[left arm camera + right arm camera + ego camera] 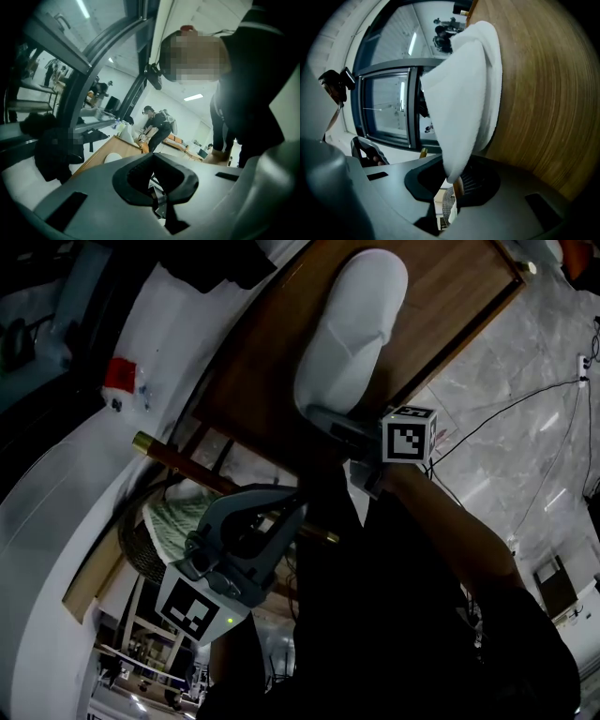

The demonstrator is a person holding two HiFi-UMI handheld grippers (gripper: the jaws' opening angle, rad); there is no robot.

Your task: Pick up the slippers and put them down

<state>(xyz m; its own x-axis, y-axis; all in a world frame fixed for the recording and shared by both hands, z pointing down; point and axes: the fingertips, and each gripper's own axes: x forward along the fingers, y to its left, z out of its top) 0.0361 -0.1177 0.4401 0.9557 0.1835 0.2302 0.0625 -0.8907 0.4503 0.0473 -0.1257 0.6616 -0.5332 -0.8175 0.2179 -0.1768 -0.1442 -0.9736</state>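
Note:
A white slipper hangs above the brown wooden tabletop, its heel end pinched in my right gripper. In the right gripper view the slipper rises from the jaws of the right gripper with the tabletop at the right. Lower left, over a basket, is my left gripper. In its own view the left gripper has its jaws together with nothing between them. No second slipper shows in any view.
A wooden rod with a brass end crosses above a woven basket holding greenish cloth. A white curved surface fills the left side. Cables run over the marble floor at the right. People work at tables in the distance.

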